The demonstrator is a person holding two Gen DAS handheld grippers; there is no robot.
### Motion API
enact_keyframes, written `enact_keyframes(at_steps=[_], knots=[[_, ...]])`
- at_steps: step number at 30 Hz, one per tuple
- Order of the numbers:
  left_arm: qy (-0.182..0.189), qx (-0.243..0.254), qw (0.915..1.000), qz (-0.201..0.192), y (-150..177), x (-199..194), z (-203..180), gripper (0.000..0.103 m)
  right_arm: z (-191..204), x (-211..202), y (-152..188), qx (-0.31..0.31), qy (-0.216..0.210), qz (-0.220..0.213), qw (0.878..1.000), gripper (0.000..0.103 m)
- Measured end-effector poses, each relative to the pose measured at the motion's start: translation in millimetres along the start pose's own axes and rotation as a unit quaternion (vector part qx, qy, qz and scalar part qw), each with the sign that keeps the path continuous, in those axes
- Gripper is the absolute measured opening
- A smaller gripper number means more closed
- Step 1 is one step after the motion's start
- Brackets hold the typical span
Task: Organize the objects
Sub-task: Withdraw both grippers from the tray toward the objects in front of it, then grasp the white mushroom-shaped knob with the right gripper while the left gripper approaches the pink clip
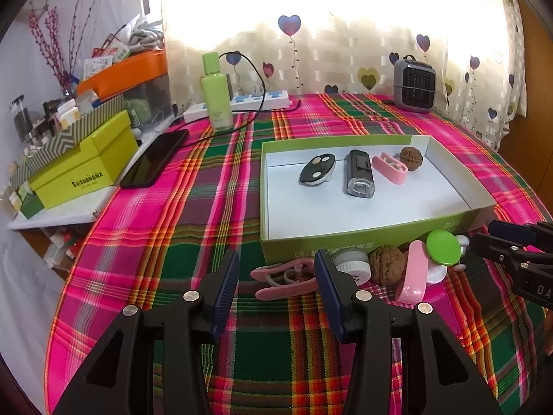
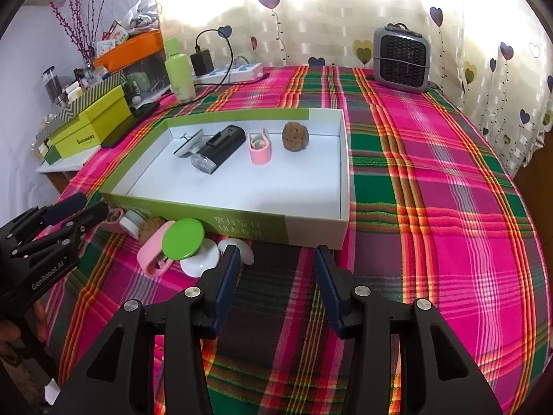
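Both grippers empty, jaws spread, hovering at the loose pile in front of the tray.

Your left gripper (image 1: 276, 269) sits low over the pink clip (image 1: 283, 278), your right gripper (image 2: 276, 263) just beside the white disc (image 2: 202, 259) — likely each lined up for a pick. Four items already lie in a row inside the tray (image 1: 363, 238): black-and-white pod (image 1: 316, 169), black lamp (image 1: 359, 178), pink case (image 1: 389, 167), walnut (image 1: 411, 158). The rest huddle against its near wall. Left view shows the second walnut (image 1: 386, 264) and white jar (image 1: 350, 266) plainly; right view half hides them behind the green lid (image 2: 182, 238), but shows the charger (image 2: 202, 62) plugged in.
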State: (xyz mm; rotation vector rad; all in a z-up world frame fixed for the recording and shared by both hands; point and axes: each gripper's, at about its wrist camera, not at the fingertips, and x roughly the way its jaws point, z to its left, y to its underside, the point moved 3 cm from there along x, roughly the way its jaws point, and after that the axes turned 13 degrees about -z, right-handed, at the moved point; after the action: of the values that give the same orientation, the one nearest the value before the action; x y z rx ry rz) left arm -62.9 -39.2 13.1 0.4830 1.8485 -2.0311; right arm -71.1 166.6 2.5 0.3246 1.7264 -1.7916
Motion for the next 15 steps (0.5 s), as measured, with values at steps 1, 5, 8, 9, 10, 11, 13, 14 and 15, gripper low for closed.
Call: enact_keyframes(at_steps=[1,5,8,9,10,11,13,14,15], knots=[[-0.001,0.002,1.0000,-0.001,0,0,0,0.044,0,1,0,0.000,-0.001,0.001,1.000,0.045],[0.002,0.002,1.0000,0.003,2,2,0,0.044,3,5,1,-0.008,-0.005,0.009,1.000,0.045],[-0.001,0.005,1.0000,0.003,3,3,0,0.044,6,8,2,-0.013,-0.008,0.014,1.000,0.045],[0.000,0.004,1.0000,0.004,4,4,1,0.044,7,8,2,-0.018,-0.006,0.014,1.000,0.045],[-0.001,0.004,1.0000,0.005,4,4,2,0.044,8,9,2,-0.019,-0.006,0.014,1.000,0.045],[-0.001,0.004,1.0000,0.006,5,4,2,0.044,8,9,2,-0.019,-0.008,0.015,1.000,0.045],[0.001,0.001,1.0000,0.006,5,4,3,0.044,9,10,2,-0.020,-0.011,0.016,1.000,0.046],[0.001,0.002,1.0000,0.007,5,4,3,0.044,10,10,1,-0.020,-0.011,0.016,1.000,0.046],[0.001,0.001,1.0000,0.007,5,4,4,0.044,11,10,1,-0.022,-0.012,0.016,1.000,0.046]])
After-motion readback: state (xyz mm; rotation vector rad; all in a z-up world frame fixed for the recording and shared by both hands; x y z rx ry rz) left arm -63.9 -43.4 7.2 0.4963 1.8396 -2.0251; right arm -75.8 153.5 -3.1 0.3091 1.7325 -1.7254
